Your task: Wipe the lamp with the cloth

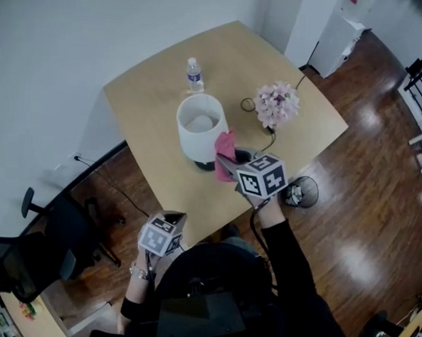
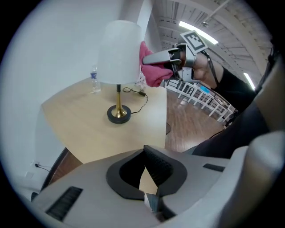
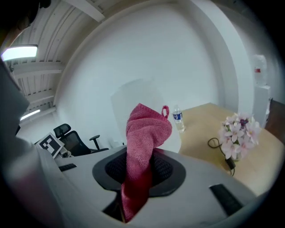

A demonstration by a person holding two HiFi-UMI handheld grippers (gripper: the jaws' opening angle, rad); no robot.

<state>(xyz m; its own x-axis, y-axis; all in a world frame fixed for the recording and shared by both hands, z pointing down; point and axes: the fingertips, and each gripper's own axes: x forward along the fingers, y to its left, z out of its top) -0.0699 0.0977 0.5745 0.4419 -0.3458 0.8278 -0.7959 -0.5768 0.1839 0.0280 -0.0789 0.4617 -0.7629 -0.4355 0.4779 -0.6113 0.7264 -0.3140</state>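
- Right gripper [image 3: 139, 171]: jaws clamped on a bunched fold of the cloth [image 3: 144, 133]. The loose upper part, with its hanging loop, stands free ahead of the jaws.
- Cloth: pink terry that is probably soft, limp and light. It should be gripped by a gathered fold, as here, so that a broad pad faces the lamp [image 1: 200, 128].
- Lamp: white shade on a thin brass stem with a dark round base, near the middle of the desk [image 1: 147, 103]. The cloth lies at the side of the shade. Whether it presses cannot be told.
- Handling, judged: the shade is likely thin and easily dented. The lamp looks top-heavy, so a sideways push may tip or slide it. Steady it at the stem or base.
- Left gripper [image 2: 144, 178]: jaws together with nothing between them, held low off the desk's near edge.
- Surface: smooth pale wood carrying a bottle [image 1: 194, 75] toward the far edge, flowers [image 1: 275, 104] near the right corner, and a cord [image 1: 248, 104].
- Room: dark wood floor [image 1: 358, 209], white walls and an office chair [image 1: 27, 260].
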